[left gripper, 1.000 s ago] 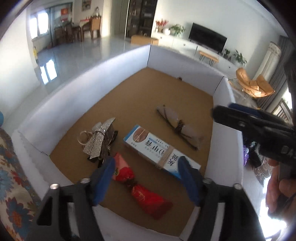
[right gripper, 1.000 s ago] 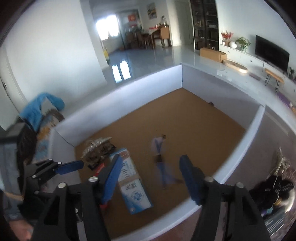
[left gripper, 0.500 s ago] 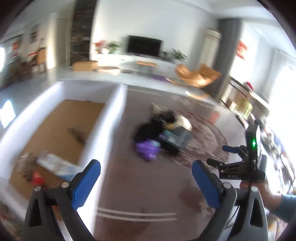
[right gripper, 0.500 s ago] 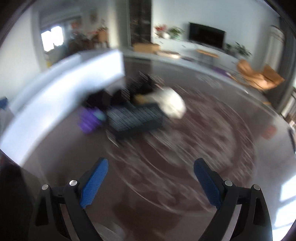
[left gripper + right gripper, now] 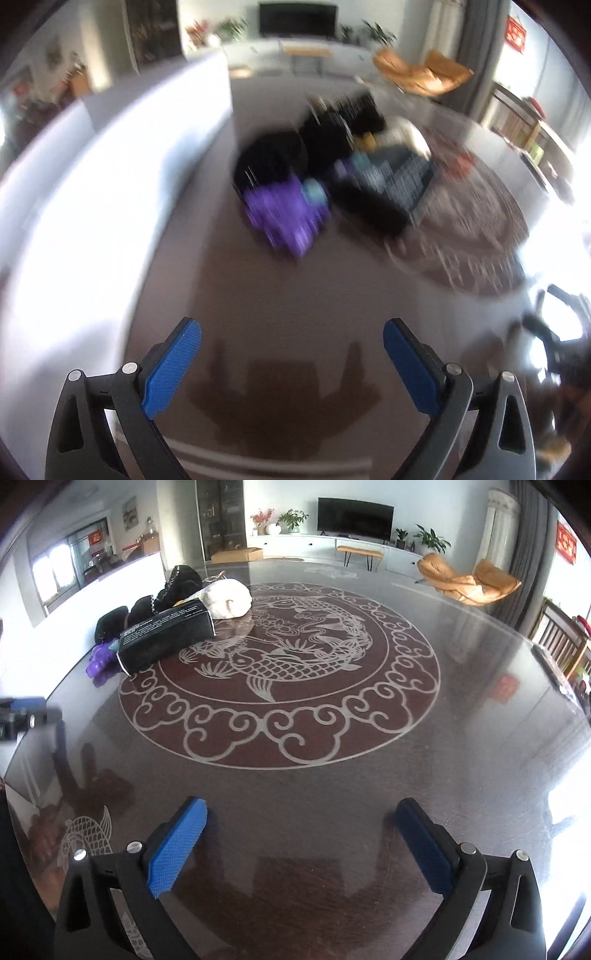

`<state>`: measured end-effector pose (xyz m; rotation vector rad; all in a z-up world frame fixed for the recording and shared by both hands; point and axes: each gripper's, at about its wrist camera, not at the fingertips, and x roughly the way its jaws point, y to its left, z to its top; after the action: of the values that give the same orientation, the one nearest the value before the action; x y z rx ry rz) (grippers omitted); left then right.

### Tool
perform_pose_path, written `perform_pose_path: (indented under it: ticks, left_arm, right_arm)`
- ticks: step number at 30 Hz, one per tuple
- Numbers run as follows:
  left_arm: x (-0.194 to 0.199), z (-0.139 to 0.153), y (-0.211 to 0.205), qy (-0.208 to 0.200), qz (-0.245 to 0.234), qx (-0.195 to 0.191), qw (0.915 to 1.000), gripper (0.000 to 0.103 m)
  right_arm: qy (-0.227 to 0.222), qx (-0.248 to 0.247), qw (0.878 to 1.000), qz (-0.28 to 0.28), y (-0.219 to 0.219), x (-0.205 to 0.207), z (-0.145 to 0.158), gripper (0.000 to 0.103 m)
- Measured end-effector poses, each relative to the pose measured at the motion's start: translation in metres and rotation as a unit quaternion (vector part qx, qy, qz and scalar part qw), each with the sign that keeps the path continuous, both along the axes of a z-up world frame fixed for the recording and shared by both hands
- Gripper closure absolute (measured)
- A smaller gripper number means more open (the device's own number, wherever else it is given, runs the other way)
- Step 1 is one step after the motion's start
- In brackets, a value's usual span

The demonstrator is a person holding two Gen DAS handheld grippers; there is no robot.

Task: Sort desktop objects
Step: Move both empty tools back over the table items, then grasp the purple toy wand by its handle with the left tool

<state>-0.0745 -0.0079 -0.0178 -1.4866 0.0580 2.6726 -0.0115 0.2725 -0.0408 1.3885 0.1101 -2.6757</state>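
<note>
At the far left of the right wrist view a white wall (image 5: 122, 572) edges the dark glossy bench (image 5: 332, 794). Just beside it a small heap of things lies on the bench: a purple grape-like bunch (image 5: 99, 662) at the near end, then a black box (image 5: 166, 638) with small print lying tilted over it, black pouches (image 5: 147, 607) with a chain behind, and a white bundle (image 5: 227, 598) at the right end, touching the box. The heap sits on the left rim of a round fish-and-cloud pattern (image 5: 288, 672) in the bench top.

The left hand-held gripper (image 5: 291, 343) hangs over bare bench, well short of the heap, which is blurred in its view; its blue pads (image 5: 171, 369) stand spread wide with nothing between them.

The right hand-held gripper (image 5: 301, 821) also hovers over bare bench, near the pattern's lower edge. Its jaws have just been opening and are spread wide, empty.
</note>
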Motion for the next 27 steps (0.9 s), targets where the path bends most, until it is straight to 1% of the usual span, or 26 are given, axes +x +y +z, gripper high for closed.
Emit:
perform_pose_path:
  ticks: [3,6,8,10,12,13,14,15,16,17,18,20,21,22,24,26,27]
  left_arm:
    - [-0.025,0.021,0.005,0.036,0.03,-0.021,0.9987,0.002]
    - [-0.06,0.031,0.013,0.058,0.055,-0.035,0.9962,0.002]
    - [-0.081,0.028,0.024,0.06,0.054,-0.053,0.9953,0.002]
    - [-0.099,0.017,0.038,0.053,0.045,-0.091,0.9934,0.002]
    - [-0.109,0.006,0.052,0.051,0.035,-0.135,0.9889,0.004]
    - [-0.108,0.002,0.06,0.052,0.028,-0.14,0.9884,0.004]
    - [-0.105,-0.001,0.065,0.048,0.011,-0.128,0.9905,0.005]
    - [-0.099,-0.002,0.074,0.04,-0.03,-0.093,0.9944,0.005]
    - [-0.091,-0.002,0.085,0.031,-0.078,-0.064,0.9944,0.005]
    - [-0.087,-0.002,0.091,0.03,-0.097,-0.064,0.9928,0.005]
    - [-0.079,0.001,0.096,0.043,-0.108,-0.081,0.9899,0.005]
    - [-0.076,0.005,0.09,0.055,-0.102,-0.09,0.9892,0.005]
    - [-0.078,0.004,0.083,0.051,-0.098,-0.079,0.9907,0.005]
    - [-0.08,0.003,0.076,0.044,-0.092,-0.073,0.9921,0.005]
    - [-0.091,-0.008,0.061,0.015,-0.089,-0.063,0.9939,0.006]
    - [-0.093,-0.018,0.054,-0.004,-0.107,-0.06,0.9924,0.006]
    - [-0.093,-0.019,0.055,-0.001,-0.116,-0.069,0.9908,0.006]
  right_arm:
    - [0.001,0.002,1.0,-0.001,-0.002,0.002,-0.002,0.0]
    - [0.001,0.002,1.0,0.002,-0.002,0.002,-0.002,0.0]
    - [0.002,0.002,1.0,0.008,-0.005,0.002,-0.002,0.0]
    - [0.003,0.003,1.0,0.011,-0.007,0.002,-0.002,0.0]
    - [0.006,0.003,1.0,0.011,-0.007,0.003,-0.001,0.0]
    - [0.008,0.002,1.0,0.011,-0.007,0.003,-0.001,0.0]
    - [0.01,0.0,1.0,0.011,-0.006,0.004,0.0,0.0]
    - [0.012,-0.002,1.0,0.01,-0.006,0.004,0.0,0.0]
    - [0.015,-0.005,1.0,0.009,-0.005,0.005,0.001,0.0]
    - [0.017,-0.006,1.0,0.009,-0.005,0.005,0.002,0.0]
    - [0.02,-0.008,1.0,0.008,-0.004,0.006,0.003,0.0]
    - [0.024,-0.01,1.0,0.007,-0.004,0.007,0.004,0.0]
    - [0.027,-0.011,1.0,0.006,-0.004,0.007,0.004,0.0]
    - [0.029,-0.011,1.0,0.005,-0.004,0.008,0.005,0.0]
    - [0.029,-0.011,1.0,0.005,-0.003,0.008,0.005,0.0]
    - [0.03,-0.01,1.0,0.003,-0.004,0.007,0.005,0.0]
    - [0.03,-0.01,0.999,0.002,-0.003,0.008,0.005,0.0]
